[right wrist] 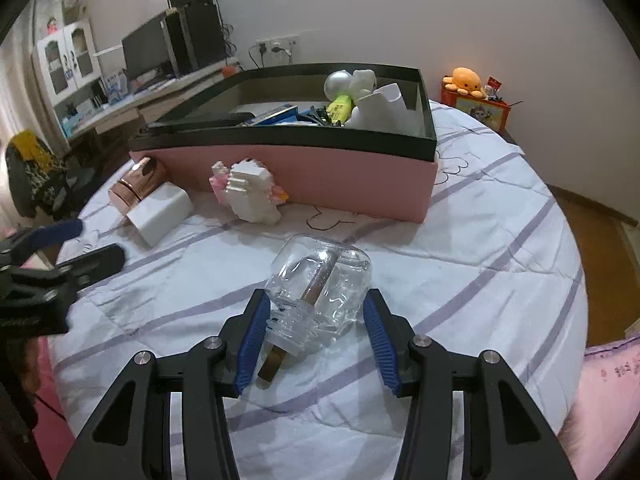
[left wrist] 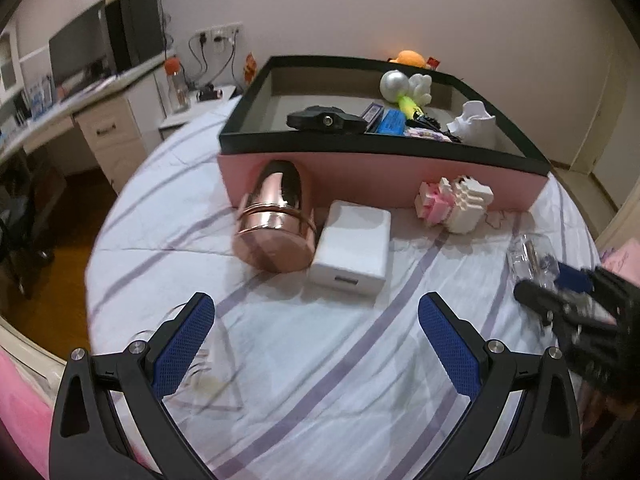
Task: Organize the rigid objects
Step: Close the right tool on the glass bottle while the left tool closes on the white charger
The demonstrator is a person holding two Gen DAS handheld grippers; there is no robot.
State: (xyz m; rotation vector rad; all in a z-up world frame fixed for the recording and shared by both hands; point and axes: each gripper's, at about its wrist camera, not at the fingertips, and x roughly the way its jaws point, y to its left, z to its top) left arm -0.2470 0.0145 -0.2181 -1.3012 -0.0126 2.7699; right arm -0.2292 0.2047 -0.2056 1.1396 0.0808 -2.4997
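Glass bottle [right wrist: 320, 292] lies low centre on the bedsheet [right wrist: 480, 240], right gripper [right wrist: 316, 334] apart around its neck, seemingly untouching; it could slip. Left gripper [left wrist: 316, 344] gapes empty.

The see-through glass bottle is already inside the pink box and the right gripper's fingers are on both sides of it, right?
Not quite. The glass bottle is not in the pink box; it lies on its side on the striped sheet in front of the box. The right wrist view shows this. The right gripper does have its open fingers on both sides of the bottle's neck end.
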